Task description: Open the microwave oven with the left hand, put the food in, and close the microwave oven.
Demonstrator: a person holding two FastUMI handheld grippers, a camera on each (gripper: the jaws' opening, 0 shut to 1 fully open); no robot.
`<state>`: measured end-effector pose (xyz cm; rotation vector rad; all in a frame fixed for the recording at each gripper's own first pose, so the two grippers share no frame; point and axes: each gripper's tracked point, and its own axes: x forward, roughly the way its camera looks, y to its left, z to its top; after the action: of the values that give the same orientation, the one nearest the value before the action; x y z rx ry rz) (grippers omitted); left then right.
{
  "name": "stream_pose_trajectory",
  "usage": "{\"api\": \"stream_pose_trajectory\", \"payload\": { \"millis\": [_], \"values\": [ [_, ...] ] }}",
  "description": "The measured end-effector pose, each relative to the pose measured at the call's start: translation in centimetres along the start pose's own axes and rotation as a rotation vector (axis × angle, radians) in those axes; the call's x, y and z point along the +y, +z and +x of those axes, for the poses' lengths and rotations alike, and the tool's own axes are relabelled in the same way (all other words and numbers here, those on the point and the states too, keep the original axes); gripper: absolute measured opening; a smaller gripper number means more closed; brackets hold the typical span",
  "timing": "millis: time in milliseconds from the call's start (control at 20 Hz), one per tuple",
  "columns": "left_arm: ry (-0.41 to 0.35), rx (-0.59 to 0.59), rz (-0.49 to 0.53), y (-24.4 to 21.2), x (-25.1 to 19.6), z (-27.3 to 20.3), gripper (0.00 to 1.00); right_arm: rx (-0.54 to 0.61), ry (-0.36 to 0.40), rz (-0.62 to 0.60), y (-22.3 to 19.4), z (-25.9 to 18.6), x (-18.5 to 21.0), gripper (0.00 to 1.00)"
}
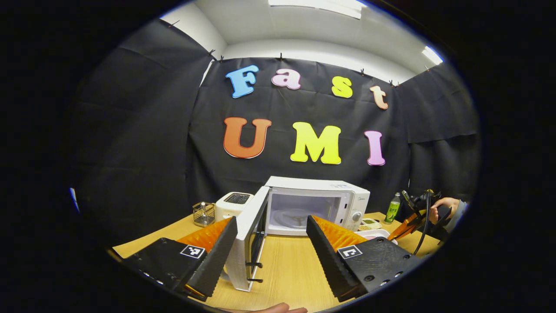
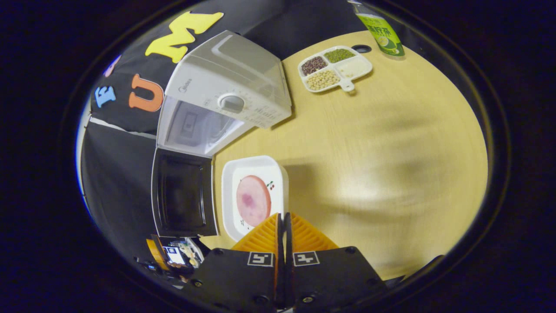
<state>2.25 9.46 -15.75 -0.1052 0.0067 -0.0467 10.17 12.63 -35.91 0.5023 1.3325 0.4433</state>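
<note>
A: Microwave (image 1: 317, 202) – where's it sit?
B: Back of the wooden table (image 1: 291, 269), by the black cloth wall. Door (image 1: 249, 237) swung wide open twd the left gripper; cavity w/ glass turntable (image 1: 295, 216) in view.
A: Next biggest?
B: White toaster (image 1: 233, 203) just left of the oven, small wire basket (image 1: 203, 213) beside that.
A: Food?
B: White square tray (image 2: 254, 195) w/ a round pink slice of meat (image 2: 253, 200), on the table right in front of the oven's opening, just beside the open door.
A: Grippers?
B: Left gripper (image 1: 271, 243): fingers spread wide, nothing btwn them, door edge seen in the gap. Right gripper (image 2: 283, 230): fingers pressed together at the tray's near rim; can't tell if they pinch it.
A: Smaller bits?
B: Four-part dish of beans (image 2: 334, 67) and a green bottle (image 2: 382, 32) at the oven's right.
</note>
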Motion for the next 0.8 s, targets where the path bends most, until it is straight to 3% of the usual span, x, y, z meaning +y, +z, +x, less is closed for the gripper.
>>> {"api": "stream_pose_trajectory", "payload": {
  "millis": [100, 200, 300, 650, 800],
  "values": [
    [-0.008, -0.001, -0.003, -0.3, 0.6, -0.4, 0.95, -0.005, 0.000, 0.005, -0.8, 2.0, 2.6, 0.04],
    [-0.016, 0.008, -0.018, -1.0, 1.3, -0.8, 0.95, -0.013, 0.038, 0.069, -1.3, 4.2, 5.6, 0.00],
    [-0.013, 0.016, -0.034, -1.6, 2.2, -1.0, 0.95, -0.057, 0.071, 0.144, -1.1, 6.1, 8.2, 0.03],
    [0.051, -0.009, -0.010, -1.4, 6.7, -2.7, 0.95, -0.250, 0.107, 0.349, 0.9, 12.7, 13.6, 0.00],
    [0.052, -0.016, 0.010, -1.9, 7.2, -2.8, 0.95, -0.420, 0.146, 0.444, 3.0, 13.9, 15.2, 0.04]
  ]
}}
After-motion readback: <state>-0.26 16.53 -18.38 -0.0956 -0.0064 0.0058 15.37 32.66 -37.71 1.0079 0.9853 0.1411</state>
